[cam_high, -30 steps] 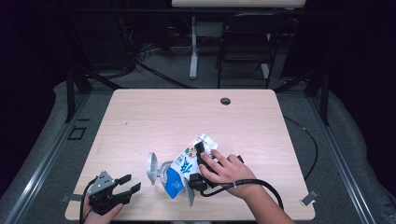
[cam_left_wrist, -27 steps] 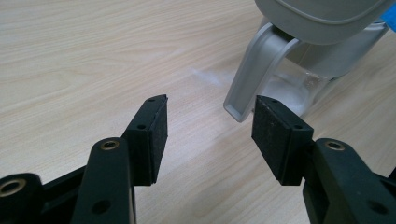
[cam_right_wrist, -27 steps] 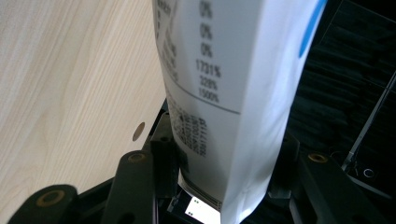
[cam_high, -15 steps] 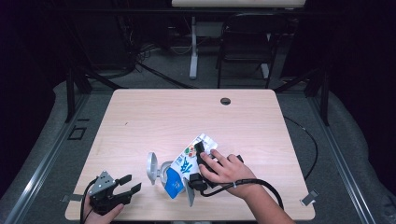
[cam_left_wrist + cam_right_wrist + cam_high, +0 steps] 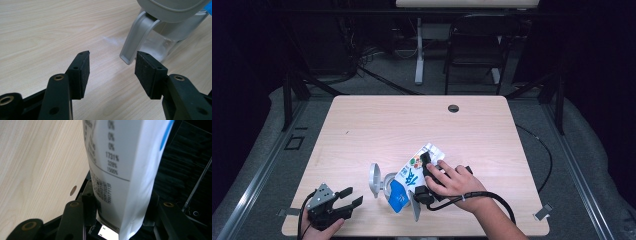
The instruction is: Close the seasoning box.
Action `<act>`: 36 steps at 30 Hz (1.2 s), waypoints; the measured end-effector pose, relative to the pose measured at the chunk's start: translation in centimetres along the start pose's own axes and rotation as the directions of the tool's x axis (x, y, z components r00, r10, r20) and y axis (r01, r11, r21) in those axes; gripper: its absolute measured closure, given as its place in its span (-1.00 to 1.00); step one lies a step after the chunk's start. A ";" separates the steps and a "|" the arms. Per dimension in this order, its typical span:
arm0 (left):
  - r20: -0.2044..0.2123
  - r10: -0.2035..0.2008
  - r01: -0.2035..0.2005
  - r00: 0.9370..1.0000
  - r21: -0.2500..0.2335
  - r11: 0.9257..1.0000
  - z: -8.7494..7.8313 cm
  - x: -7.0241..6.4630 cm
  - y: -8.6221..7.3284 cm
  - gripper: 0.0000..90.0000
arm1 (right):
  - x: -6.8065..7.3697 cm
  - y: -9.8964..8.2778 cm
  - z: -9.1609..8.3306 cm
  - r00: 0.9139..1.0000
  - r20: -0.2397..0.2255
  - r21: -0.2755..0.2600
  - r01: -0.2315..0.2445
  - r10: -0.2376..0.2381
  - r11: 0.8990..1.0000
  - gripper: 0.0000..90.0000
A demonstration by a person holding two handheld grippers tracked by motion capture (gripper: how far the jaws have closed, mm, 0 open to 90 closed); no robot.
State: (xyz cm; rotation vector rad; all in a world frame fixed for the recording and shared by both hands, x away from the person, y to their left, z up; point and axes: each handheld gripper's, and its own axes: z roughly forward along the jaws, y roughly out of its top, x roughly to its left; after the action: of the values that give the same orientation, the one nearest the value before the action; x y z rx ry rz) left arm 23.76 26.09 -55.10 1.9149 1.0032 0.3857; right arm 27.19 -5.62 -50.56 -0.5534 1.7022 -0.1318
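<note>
Left tongs (image 5: 349,196) low at near-left corner of tabletop (image 5: 362,130), held in left hand (image 5: 319,227), jaws parted, nothing between pads (image 5: 83,67). Right tongs (image 5: 426,180) near front middle, right hand (image 5: 457,182) wrapped over body, forearm entering from bottom edge, jaws clamped on carton (image 5: 409,177), cable looping round wrist.

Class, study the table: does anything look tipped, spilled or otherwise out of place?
Yes. The printed pouch is tilted over the clear jug, clamped in the right gripper, and the jug's grey lid stands flipped open. No spill is visible on the table.
</note>
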 end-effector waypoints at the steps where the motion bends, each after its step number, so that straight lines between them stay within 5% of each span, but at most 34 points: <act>1: -0.001 -0.001 0.001 1.000 -0.001 1.000 0.0 0.0 0.0 0.02 | 0.0 0.0 0.0 1.000 0.000 -0.001 0.000 0.000 1.000 0.28; 36: -0.002 0.001 -0.001 1.000 0.006 1.000 0.0 0.1 0.0 0.02 | 0.0 0.0 0.0 1.000 0.008 -0.006 0.027 -0.027 1.000 0.31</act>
State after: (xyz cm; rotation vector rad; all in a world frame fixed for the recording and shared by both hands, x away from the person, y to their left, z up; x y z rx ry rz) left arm 23.78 26.16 -55.06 1.9207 1.0062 0.3853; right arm 27.21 -5.62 -50.57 -0.5810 1.6883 -0.1435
